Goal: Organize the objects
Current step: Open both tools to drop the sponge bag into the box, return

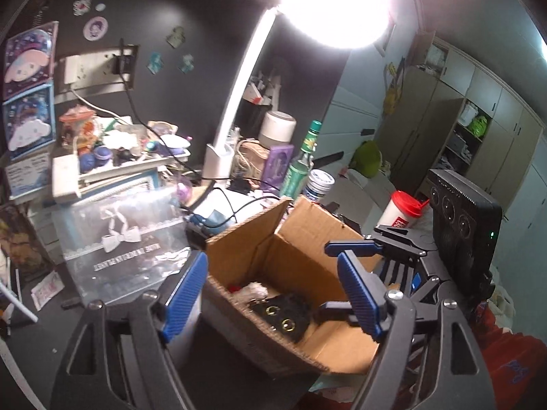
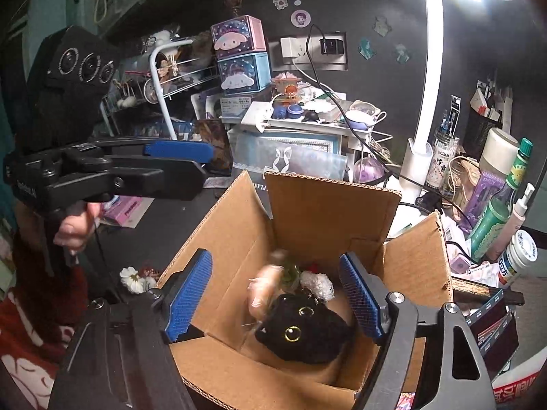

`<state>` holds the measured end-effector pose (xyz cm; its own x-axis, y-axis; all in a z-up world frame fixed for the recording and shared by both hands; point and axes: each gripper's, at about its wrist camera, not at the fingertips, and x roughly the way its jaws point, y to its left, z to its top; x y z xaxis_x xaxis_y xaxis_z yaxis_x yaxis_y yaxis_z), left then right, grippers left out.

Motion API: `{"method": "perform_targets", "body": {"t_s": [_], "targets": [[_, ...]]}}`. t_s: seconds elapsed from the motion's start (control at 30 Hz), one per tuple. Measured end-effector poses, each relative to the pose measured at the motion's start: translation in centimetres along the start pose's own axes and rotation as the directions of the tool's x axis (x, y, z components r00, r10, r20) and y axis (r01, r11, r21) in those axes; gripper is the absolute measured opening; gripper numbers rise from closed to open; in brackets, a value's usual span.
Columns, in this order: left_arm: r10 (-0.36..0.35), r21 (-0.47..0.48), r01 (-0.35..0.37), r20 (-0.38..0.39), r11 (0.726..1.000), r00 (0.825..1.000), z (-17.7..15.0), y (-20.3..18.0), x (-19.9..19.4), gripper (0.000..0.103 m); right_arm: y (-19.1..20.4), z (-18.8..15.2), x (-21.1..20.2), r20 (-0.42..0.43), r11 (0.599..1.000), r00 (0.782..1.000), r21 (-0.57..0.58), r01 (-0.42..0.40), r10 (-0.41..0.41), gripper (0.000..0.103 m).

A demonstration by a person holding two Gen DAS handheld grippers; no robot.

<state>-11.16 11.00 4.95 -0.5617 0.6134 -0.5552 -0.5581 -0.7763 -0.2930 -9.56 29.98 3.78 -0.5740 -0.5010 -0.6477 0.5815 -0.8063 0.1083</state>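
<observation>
So going left to right on this one: the white flower clip (image 2: 134, 282) is still lying out on the dark desk (image 2: 164, 225), just beside the box's left wall, so that one looks like it's waiting its turn. The left tool (image 1: 273, 294) is hanging near the box's left side with its blue pads (image 1: 186, 295) standing apart and nothing between them. The cardboard box (image 2: 328, 205) is sitting in the middle with flaps up, and it's already holding a black cat plush (image 2: 304, 331), a white fluffy bit (image 2: 318, 282) and a blurry, pale wrapped thing (image 2: 265, 287) that seems to be dropping in. The right tool (image 2: 273, 300) is hovering over the box opening, pads spread wide, gripping nothing. To the right, the green bottle (image 2: 502, 205) and white jar (image 2: 519, 256) are standing among the clutter. I'd guess it's partway done, with plenty left to sort.
</observation>
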Motion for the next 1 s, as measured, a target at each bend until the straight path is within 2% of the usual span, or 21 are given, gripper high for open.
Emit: {"method": "perform_targets", "body": {"t_s": [0.3,0.47,0.6,0.73,0.83,0.93,1.0], "targets": [[0.111,-0.043,-0.108,0.079,0.993,0.991,-3.3,2.9,-5.3,0.079,3.3,0.8,0.0,0.021,0.999,1.0,-0.04,0.004,-0.003,0.074],[0.181,-0.083,-0.172,0.125,0.982,0.976,-6.4,5.1,-9.1,0.081,8.5,0.9,0.5,0.049,0.99,0.994,-0.11,-0.087,0.093,0.074],[0.247,-0.135,-0.227,0.149,0.964,0.958,-9.3,7.5,-12.2,0.085,13.2,0.4,2.1,0.036,0.972,0.982,-0.151,-0.18,0.187,0.074],[0.307,-0.2,-0.276,0.141,0.94,0.941,-12.9,10.3,-14.2,0.085,17.3,-0.8,5.2,-0.004,0.951,0.962,-0.146,-0.271,0.273,0.074],[0.336,-0.239,-0.301,0.119,0.923,0.934,-15.7,12.1,-15.0,0.085,19.3,-2.5,8.3,-0.039,0.947,0.953,-0.111,-0.303,0.3,0.074],[0.348,-0.269,-0.313,0.094,0.911,0.933,-18.3,13.6,-15.1,0.085,20.7,-4.4,10.6,-0.073,0.944,0.947,-0.084,-0.318,0.313,0.074],[0.344,-0.282,-0.31,0.078,0.908,0.936,-19.7,14.2,-14.9,0.085,21.5,-5.7,12.2,-0.097,0.936,0.934,-0.045,-0.35,0.345,0.073]]}}
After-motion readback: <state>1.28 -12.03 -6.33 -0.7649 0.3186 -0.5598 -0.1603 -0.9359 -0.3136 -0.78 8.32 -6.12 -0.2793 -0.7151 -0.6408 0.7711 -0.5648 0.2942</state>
